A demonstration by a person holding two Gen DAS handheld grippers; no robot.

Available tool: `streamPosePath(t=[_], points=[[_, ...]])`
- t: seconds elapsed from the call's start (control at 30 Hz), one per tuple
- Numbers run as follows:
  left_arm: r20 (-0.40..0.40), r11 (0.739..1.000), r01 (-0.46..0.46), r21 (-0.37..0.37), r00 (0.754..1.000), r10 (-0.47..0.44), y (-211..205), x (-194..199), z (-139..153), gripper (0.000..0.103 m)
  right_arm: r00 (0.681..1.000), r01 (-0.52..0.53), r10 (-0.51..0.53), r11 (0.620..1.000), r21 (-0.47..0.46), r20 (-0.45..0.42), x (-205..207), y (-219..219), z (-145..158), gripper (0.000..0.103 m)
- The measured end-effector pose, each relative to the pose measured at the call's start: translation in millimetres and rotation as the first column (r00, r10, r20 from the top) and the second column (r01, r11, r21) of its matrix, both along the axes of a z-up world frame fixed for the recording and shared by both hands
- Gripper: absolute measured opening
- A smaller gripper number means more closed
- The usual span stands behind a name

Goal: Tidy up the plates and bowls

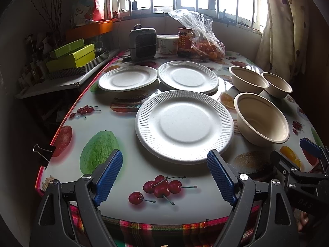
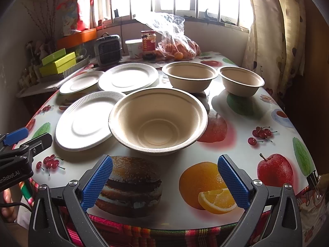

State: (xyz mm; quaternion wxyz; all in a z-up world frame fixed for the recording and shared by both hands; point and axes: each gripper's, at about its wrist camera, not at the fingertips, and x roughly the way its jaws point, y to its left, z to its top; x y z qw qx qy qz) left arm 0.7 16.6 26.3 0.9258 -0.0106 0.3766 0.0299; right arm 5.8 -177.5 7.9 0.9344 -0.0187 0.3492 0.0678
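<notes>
Plates, 3 white paper ones, lie flat on the counter (image 1: 123, 164) w/ fruit-print oilcloth: nearest plate (image 1: 184, 126) sits mid-counter toward the near edge, second plate (image 1: 188, 76) behind it, third plate (image 1: 127, 77) at the left edge, its rim just beside or under the second's, can't tell which. Bowls, 3 tan paper ones, stand upright on the right half: big bowl (image 2: 158, 121) just beside the nearest plate, rim overlapping it in the right wrist view; mid bowl (image 2: 190, 75) and small bowl (image 2: 241, 80) farther back, near each other toward the right edge.

Left claw (image 1: 164, 177) is spread wide, nothing between the blue pads, over the near edge facing the nearest plate. Right claw (image 2: 165, 182) is also spread wide & empty, over the near edge facing the big bowl.

At the far edge: small dark heater (image 1: 142, 43), white tub (image 1: 167, 43), red-label jar (image 1: 185, 41), clear bag of oranges (image 1: 207, 41). Binder clip (image 1: 42, 151) grips the cloth at the left edge.
</notes>
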Motion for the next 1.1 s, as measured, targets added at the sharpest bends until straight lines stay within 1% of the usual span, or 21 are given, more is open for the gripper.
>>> streamPosePath(t=[0.87, 1.1], points=[[0.005, 1.000, 0.002, 0.006, 1.000, -0.002, 1, 3, 2, 0.085, 1.000, 0.002, -0.002, 1.000, 0.001, -0.001, 2, 0, 0, 0.103], [0.027, 1.000, 0.024, 0.016, 0.999, -0.025, -1, 7, 10, 0.085, 1.000, 0.010, -0.010, 1.000, 0.024, 0.026, 2, -8, 8, 0.103]])
